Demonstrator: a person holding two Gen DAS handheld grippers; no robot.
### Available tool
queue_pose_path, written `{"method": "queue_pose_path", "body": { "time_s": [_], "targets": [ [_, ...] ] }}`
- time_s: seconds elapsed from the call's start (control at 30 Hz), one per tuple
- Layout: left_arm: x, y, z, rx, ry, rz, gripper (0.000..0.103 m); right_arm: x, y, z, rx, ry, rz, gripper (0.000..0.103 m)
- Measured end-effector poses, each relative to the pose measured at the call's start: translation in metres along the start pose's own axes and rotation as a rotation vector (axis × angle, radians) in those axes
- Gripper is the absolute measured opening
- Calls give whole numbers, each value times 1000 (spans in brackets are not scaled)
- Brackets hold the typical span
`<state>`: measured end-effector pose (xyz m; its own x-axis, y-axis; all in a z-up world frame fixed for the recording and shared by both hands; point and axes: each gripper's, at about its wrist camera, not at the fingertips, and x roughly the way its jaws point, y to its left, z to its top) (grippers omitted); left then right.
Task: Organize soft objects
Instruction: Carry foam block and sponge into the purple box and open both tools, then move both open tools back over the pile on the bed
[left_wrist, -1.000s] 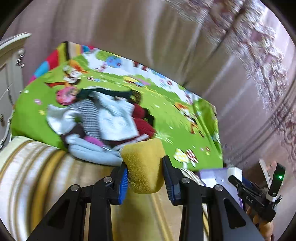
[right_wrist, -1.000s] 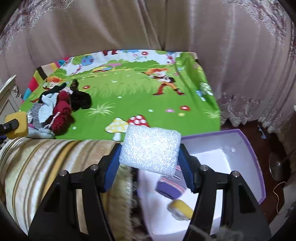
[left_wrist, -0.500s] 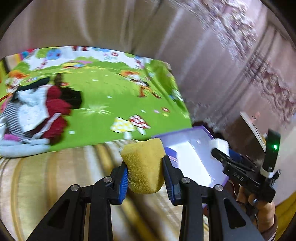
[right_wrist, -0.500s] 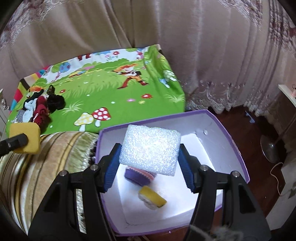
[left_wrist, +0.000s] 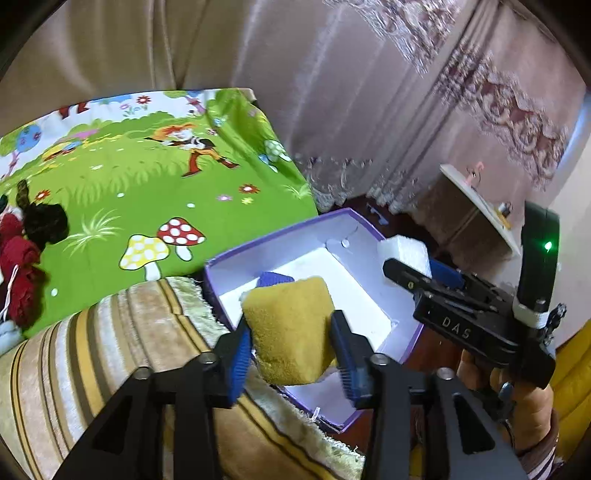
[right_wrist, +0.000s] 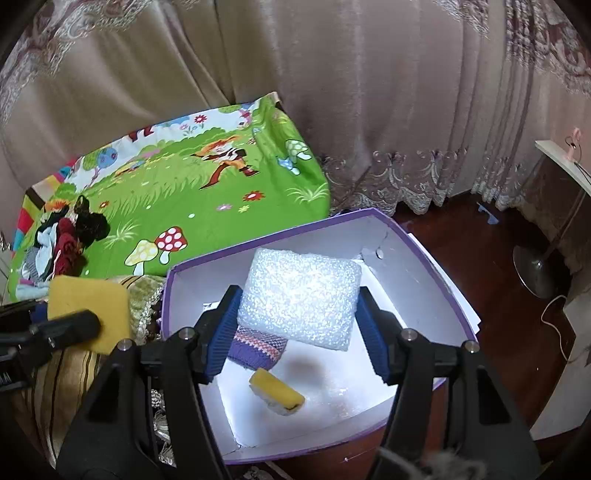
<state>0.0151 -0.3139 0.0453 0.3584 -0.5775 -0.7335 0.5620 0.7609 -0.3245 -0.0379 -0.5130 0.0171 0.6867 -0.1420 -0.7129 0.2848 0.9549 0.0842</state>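
My left gripper (left_wrist: 291, 343) is shut on a yellow sponge (left_wrist: 290, 328) and holds it over the near left edge of a purple box with a white inside (left_wrist: 369, 291). My right gripper (right_wrist: 297, 314) is shut on a white foam block (right_wrist: 299, 295) and holds it above the middle of the same box (right_wrist: 369, 376). In the box lie a purple knitted piece (right_wrist: 258, 349) and a small yellow sponge (right_wrist: 277, 397). The left gripper's sponge also shows in the right wrist view (right_wrist: 90, 308), and the right gripper shows in the left wrist view (left_wrist: 417, 266).
A striped sofa arm (left_wrist: 92, 350) lies left of the box. A green cartoon mat (right_wrist: 177, 195) lies behind it, with a pile of clothes (right_wrist: 62, 243) at its left end. Curtains (right_wrist: 369, 92) hang behind. A fan base (right_wrist: 535, 266) stands on the wooden floor at right.
Both grippers have swung right from the mat and sofa to the box. The right gripper has come lower over the box; the left has reached its near edge.
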Motion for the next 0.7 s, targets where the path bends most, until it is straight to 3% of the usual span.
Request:
{"method": "queue_pose_path", "body": {
  "time_s": [0.07, 0.3, 0.4, 0.7],
  "targets": [
    [2, -3, 0, 15, 7, 9, 64, -1, -4, 0, 16, -5, -1, 71],
    [-6, -12, 2, 72, -13, 56, 72, 1, -3, -1, 21, -8, -10, 71],
    [-14, -14, 3, 107, -34, 87, 82, -1, 0, 0, 11, -16, -5, 71],
    [-50, -9, 12, 209, -142, 231, 83, -8, 9, 7, 5, -36, 31, 78]
  ]
}}
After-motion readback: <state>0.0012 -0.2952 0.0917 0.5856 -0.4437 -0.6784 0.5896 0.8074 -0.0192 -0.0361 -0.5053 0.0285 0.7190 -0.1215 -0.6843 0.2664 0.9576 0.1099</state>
